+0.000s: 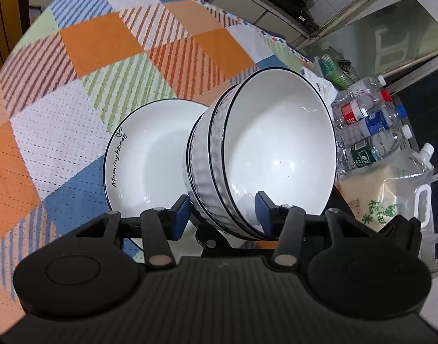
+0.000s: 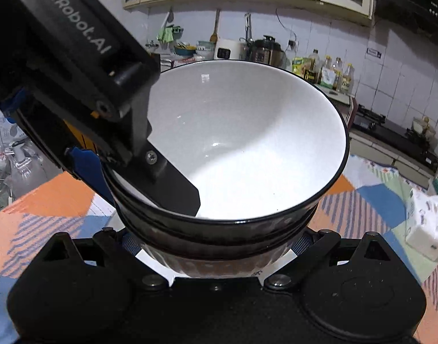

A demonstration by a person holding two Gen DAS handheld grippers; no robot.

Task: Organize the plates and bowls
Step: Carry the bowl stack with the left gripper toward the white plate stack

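A stack of white bowls with dark rims (image 1: 276, 154) fills the middle of both views, tilted in the left wrist view. My left gripper (image 1: 223, 212) is shut on the stack's rim, one blue pad inside the top bowl, one outside. In the right wrist view the left gripper's fingers (image 2: 173, 183) reach into the top bowl (image 2: 247, 143). My right gripper (image 2: 216, 242) straddles the lower part of the stack, its fingers wide on either side; contact is hidden. A white plate (image 1: 153, 160) marked "Morning Honey" lies on the tablecloth beside the stack.
The table has a patchwork cloth (image 1: 104, 57) in orange, blue, green and white. Water bottles (image 1: 371, 126) and a rice bag (image 1: 391, 195) lie beyond the table's right edge. A white box (image 2: 425, 220) lies on the cloth. A kitchen counter (image 2: 247, 51) stands behind.
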